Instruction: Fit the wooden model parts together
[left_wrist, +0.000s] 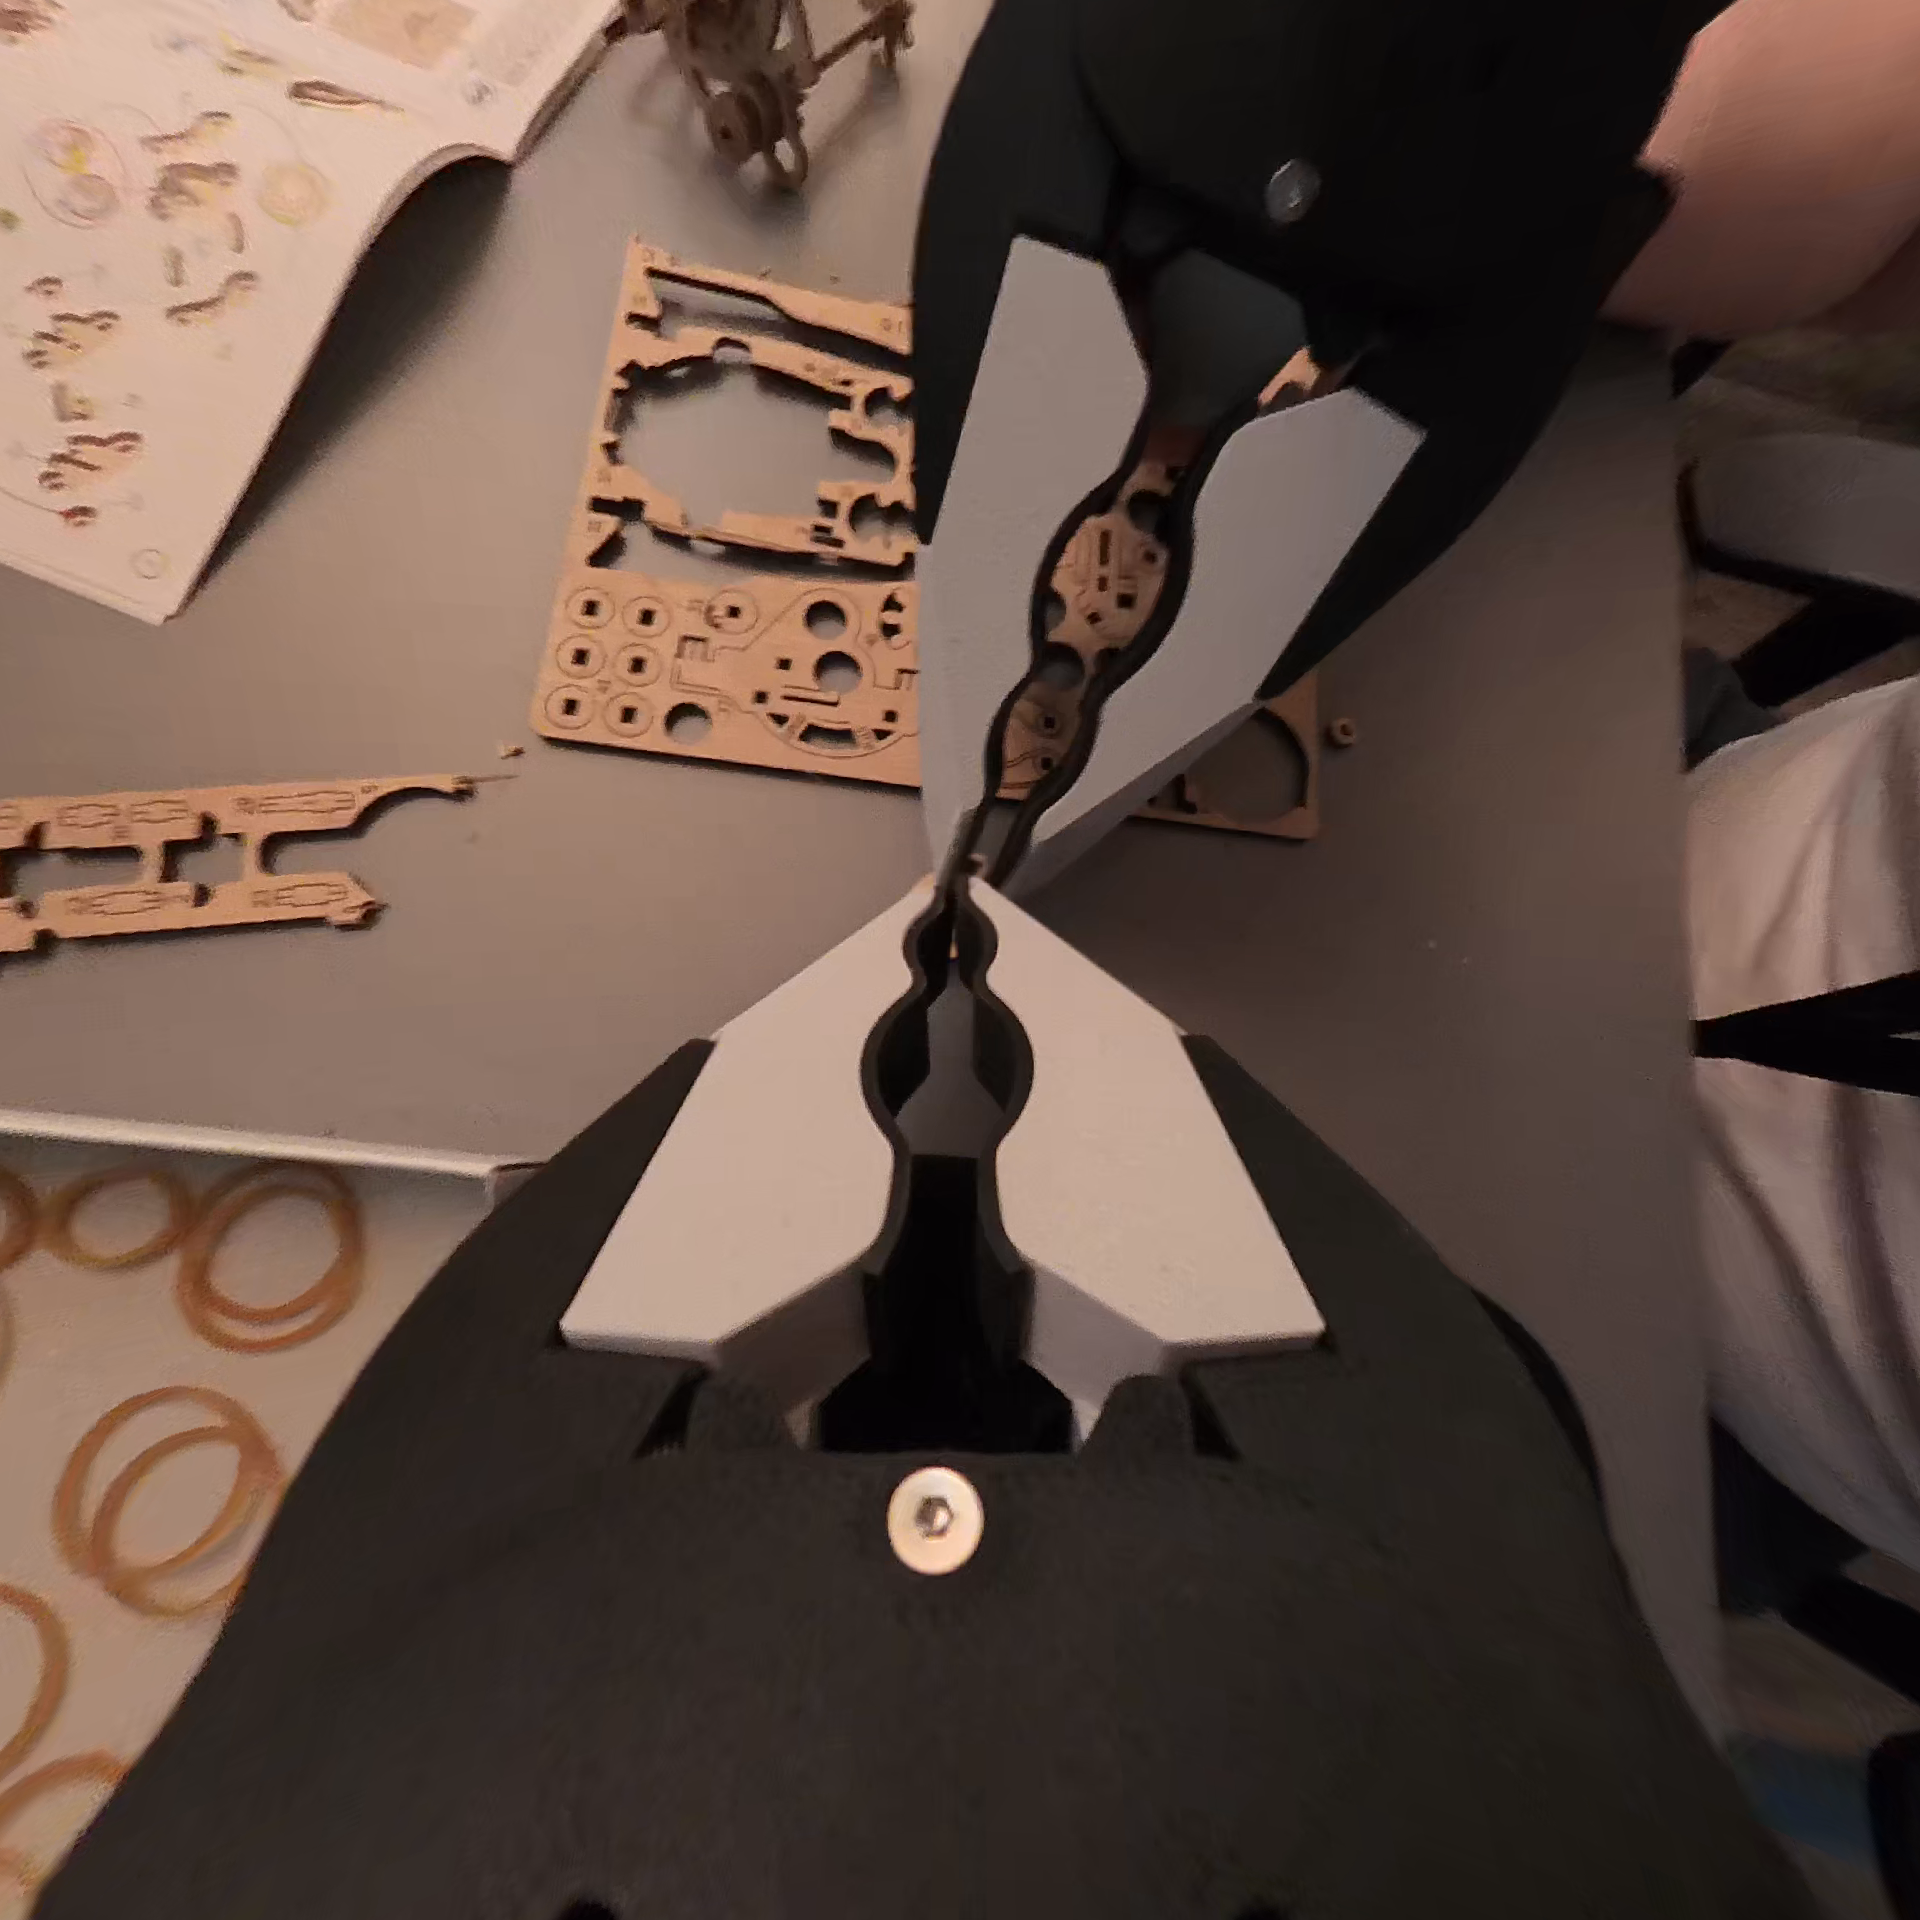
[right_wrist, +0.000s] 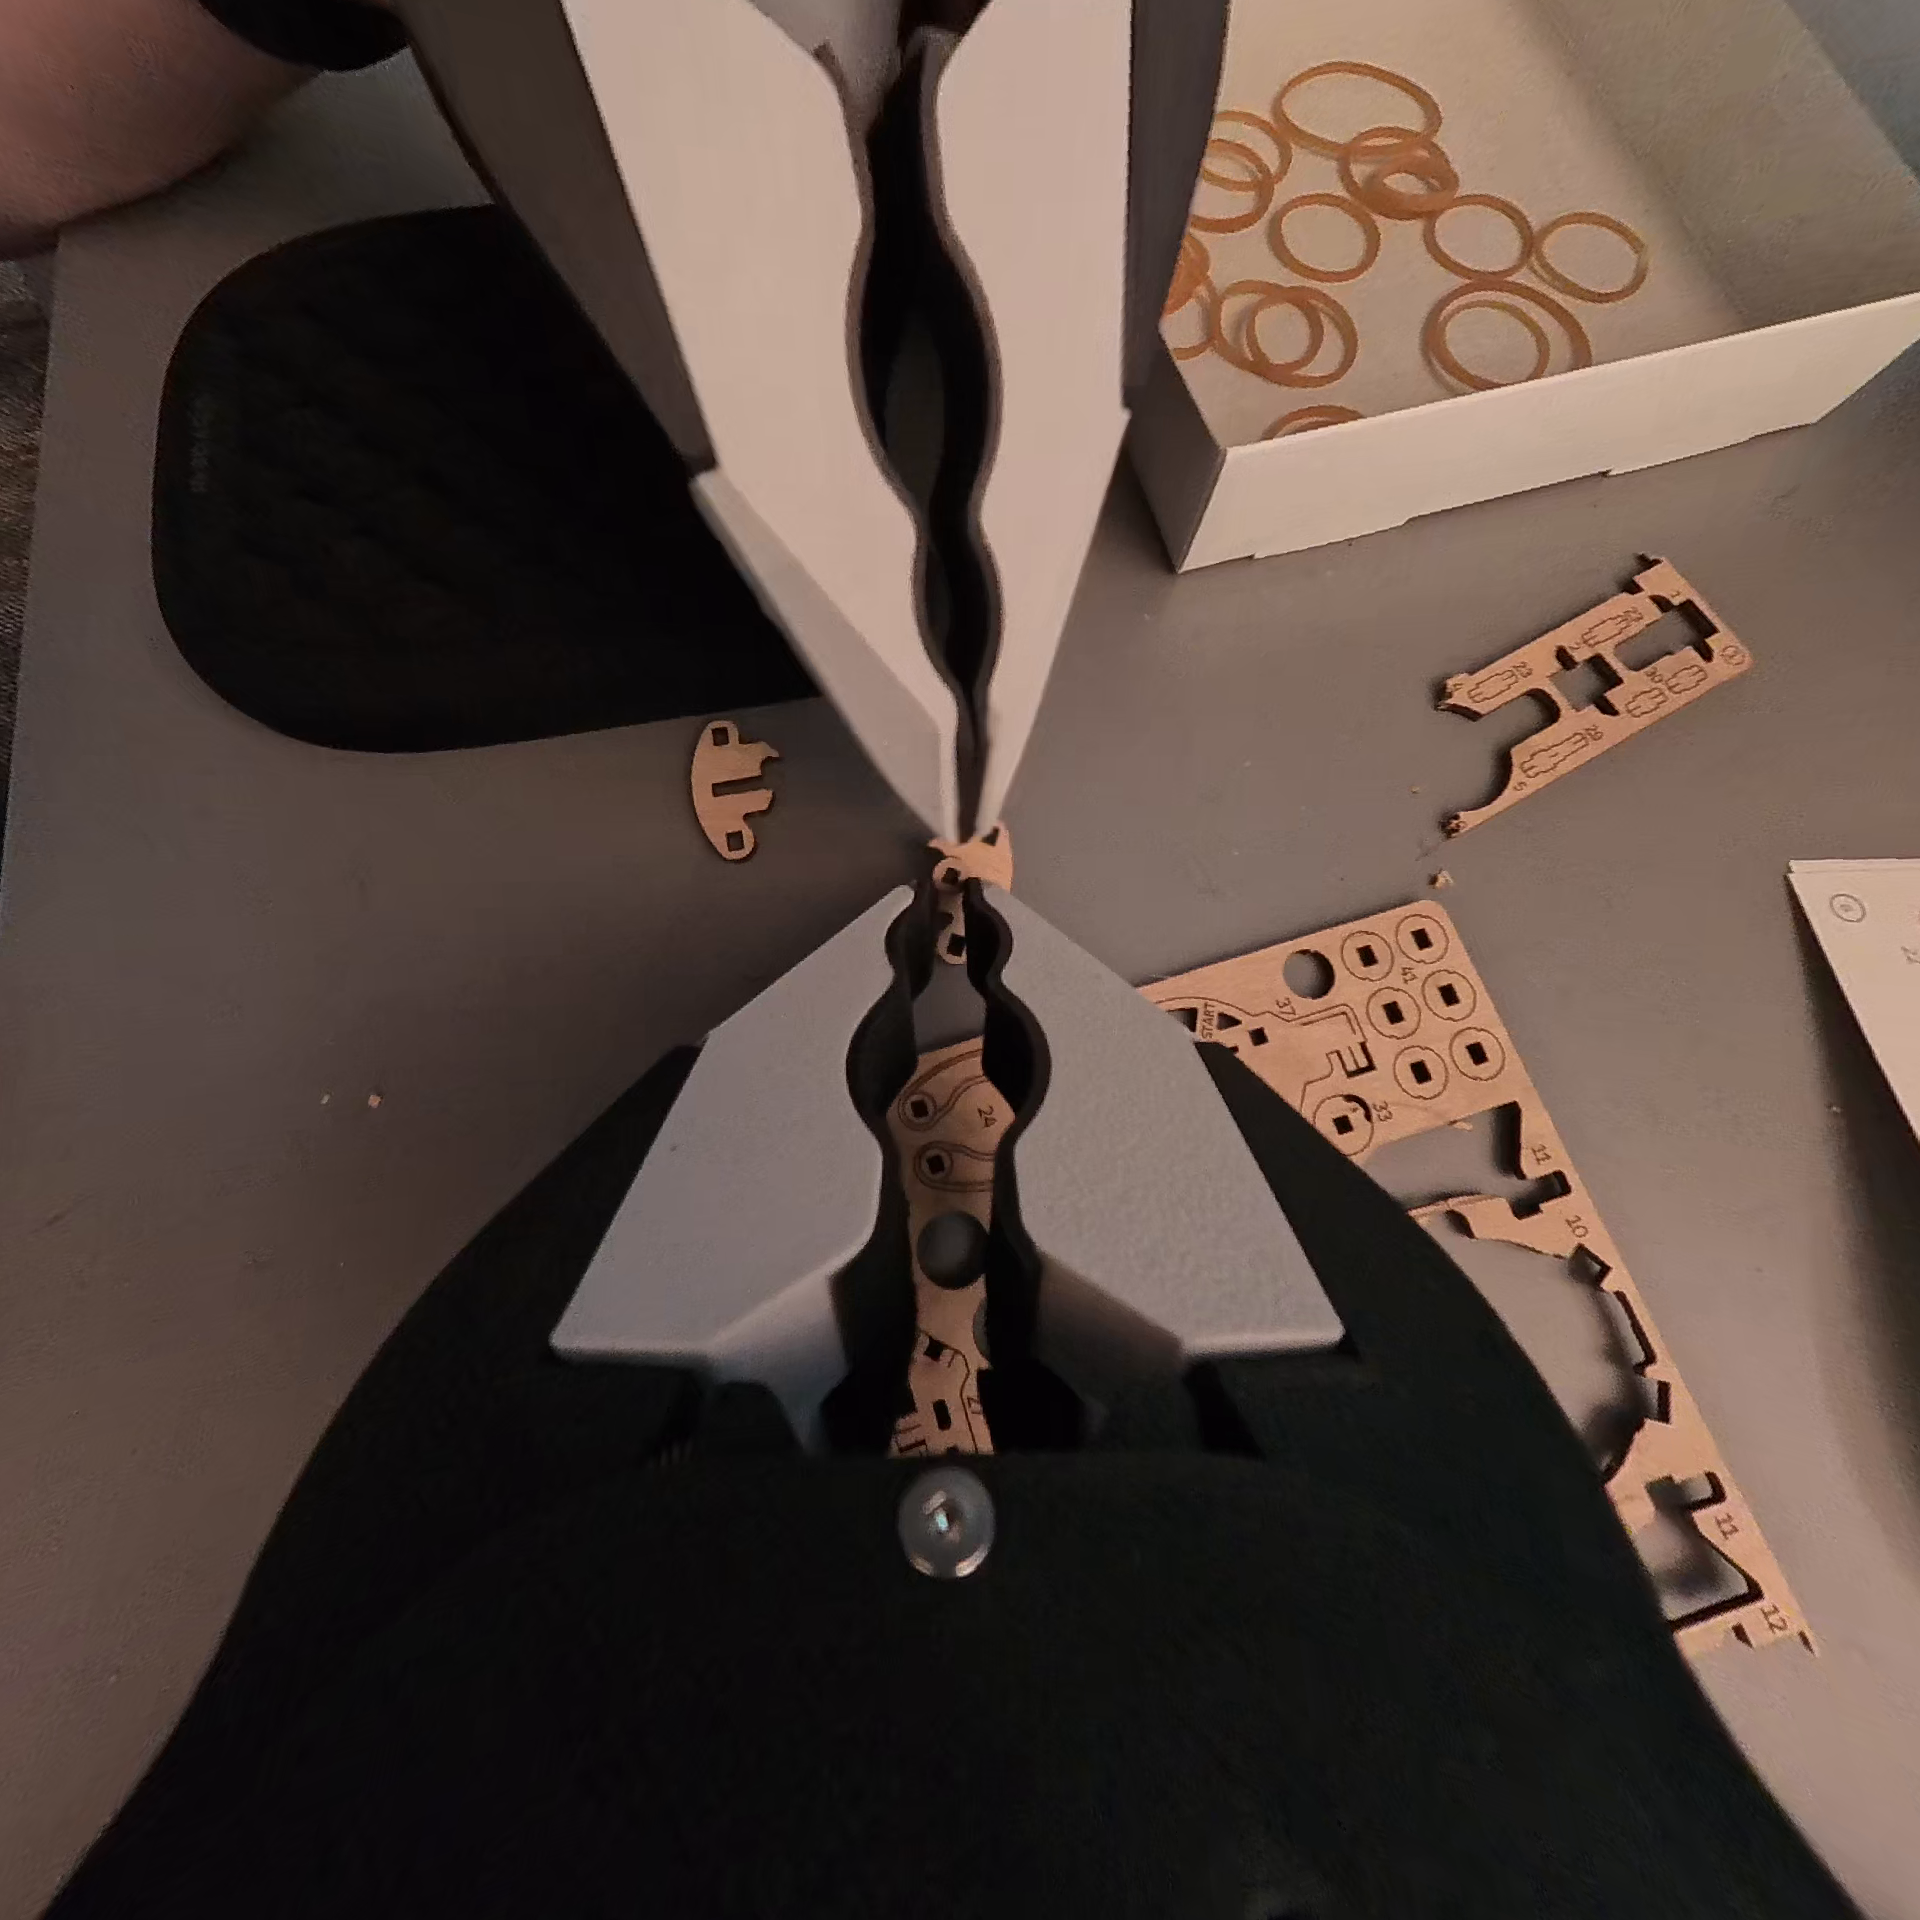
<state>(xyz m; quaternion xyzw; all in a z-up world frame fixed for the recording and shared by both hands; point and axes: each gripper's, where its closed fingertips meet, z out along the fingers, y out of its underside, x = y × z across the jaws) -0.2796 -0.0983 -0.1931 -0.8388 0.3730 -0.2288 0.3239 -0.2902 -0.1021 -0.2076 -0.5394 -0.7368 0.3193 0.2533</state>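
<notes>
Hand-held gripper tips meet nose to nose above the bench (right_wrist: 416, 1039): your right hand-held gripper (right_wrist: 951, 904) is pinched down on a small wooden piece (right_wrist: 977, 857), and your left hand-held gripper (right_wrist: 961, 821) comes in from the far side with its jaws nearly together at the same spot. From the left wrist view, the left hand-held gripper (left_wrist: 951, 914) looks narrow, but you cannot see whether it grips a second part or only touches the first.

To do this well, I would keep the 2 tools in 1 straight line and press gently. The wood is thin, flat, laser-cut ply with small square slots, so it will likely snap if you twist it. Line tab and slot up first, then squeeze.

Around you lie the cut-out sheet (right_wrist: 1455, 1143) with its round and square holes, a broken strip of frame (right_wrist: 1590, 696), and 1 loose oval piece (right_wrist: 732, 790) near a black pad (right_wrist: 416, 499). Farther off, a white cardboard box (right_wrist: 1558, 416) holds tan rubber bands (right_wrist: 1475, 239), stretchy and thin. An open instruction booklet (left_wrist: 208, 260) and the partly built model (left_wrist: 758, 94) sit at the far edge.
</notes>
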